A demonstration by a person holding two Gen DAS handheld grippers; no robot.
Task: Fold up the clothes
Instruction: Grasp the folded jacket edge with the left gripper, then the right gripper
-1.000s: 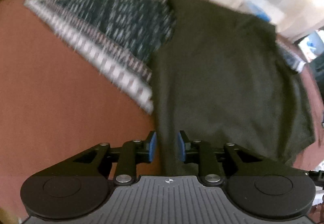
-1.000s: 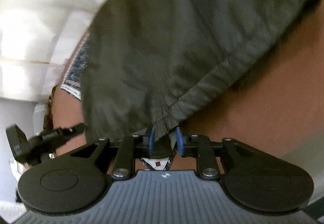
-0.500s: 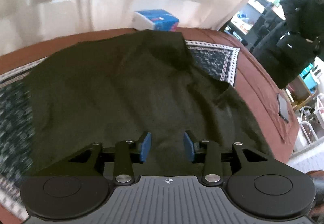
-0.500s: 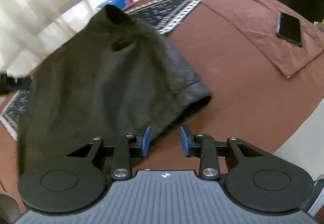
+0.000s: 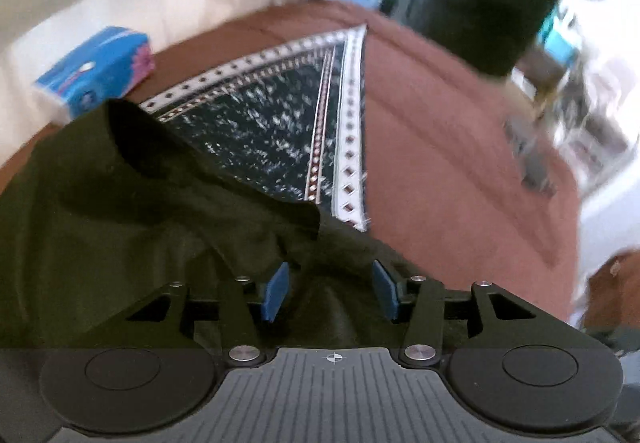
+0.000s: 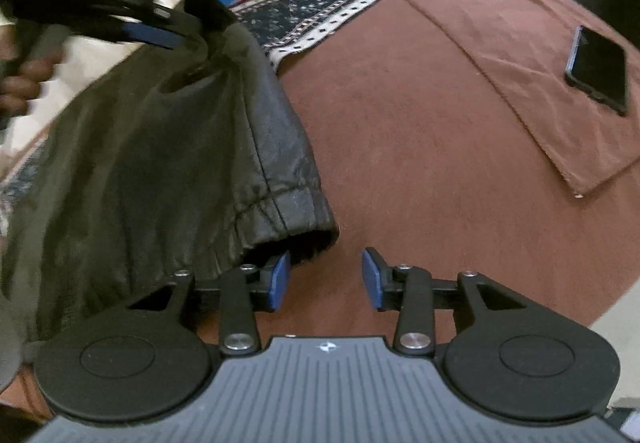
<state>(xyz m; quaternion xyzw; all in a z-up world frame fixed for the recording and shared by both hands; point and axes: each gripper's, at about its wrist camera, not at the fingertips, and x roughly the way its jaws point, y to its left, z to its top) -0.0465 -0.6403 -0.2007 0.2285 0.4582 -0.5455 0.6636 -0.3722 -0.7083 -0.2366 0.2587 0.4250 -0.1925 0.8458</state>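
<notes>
Garment (image 6: pixel 160 163) — let go at the desk's (image 6: pixel 440 143) near edge: right hand-held gripper (image 6: pixel 326 279), pinching hem (image 6: pixel 280 199) a second ago, spread wide; left hand-held gripper (image 5: pixel 332 291) likewise, cloth between its jaws — fold apparently laid.

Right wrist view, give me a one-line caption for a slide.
Open right tool beside the hem of a dark olive garment on a brown cloth, phone lying at right.
</notes>
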